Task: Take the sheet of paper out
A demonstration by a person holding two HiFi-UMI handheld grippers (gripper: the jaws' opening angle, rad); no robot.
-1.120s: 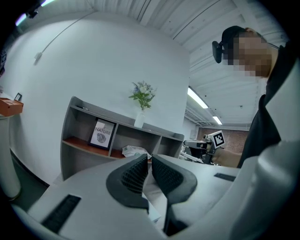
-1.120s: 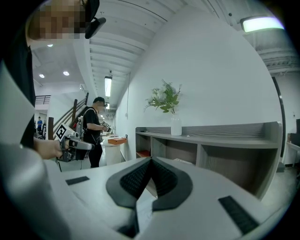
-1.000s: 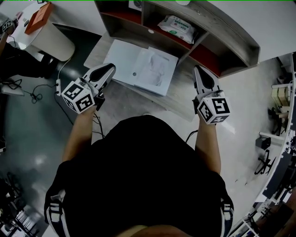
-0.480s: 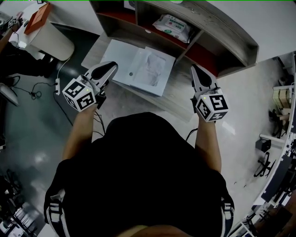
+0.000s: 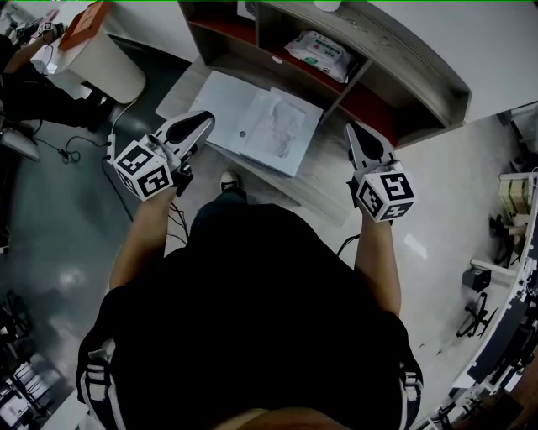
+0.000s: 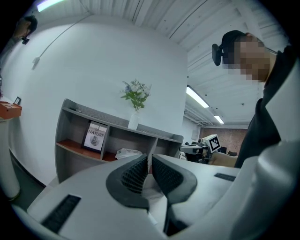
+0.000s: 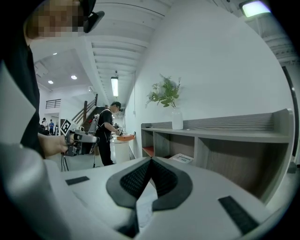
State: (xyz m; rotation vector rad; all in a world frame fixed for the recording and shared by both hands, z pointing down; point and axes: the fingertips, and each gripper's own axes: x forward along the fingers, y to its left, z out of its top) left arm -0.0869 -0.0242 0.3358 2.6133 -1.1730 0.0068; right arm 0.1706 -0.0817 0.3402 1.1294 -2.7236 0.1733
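A white folder [image 5: 239, 117] lies open on the wooden desk [image 5: 315, 180], with a sheet of paper [image 5: 284, 128] bearing a faint drawing on its right half. My left gripper [image 5: 200, 123] hovers at the folder's left edge; in the left gripper view [image 6: 150, 160] its pads stand a narrow slit apart with nothing between them. My right gripper [image 5: 355, 128] is to the right of the folder, above the desk. In the right gripper view [image 7: 151, 161] its pads meet at the tips and hold nothing.
A grey shelf unit [image 5: 403, 63] backs the desk, with a pack of wipes [image 5: 318, 46], a framed print [image 6: 96, 137] and a vase of flowers [image 6: 135, 105]. A white round cabinet [image 5: 109, 67] carries an orange box [image 5: 88, 18]. A person [image 7: 108, 136] stands beside it.
My left gripper has edged a little toward the folder. A shoe has come into sight below the desk's near edge. The right gripper stays about where it was.
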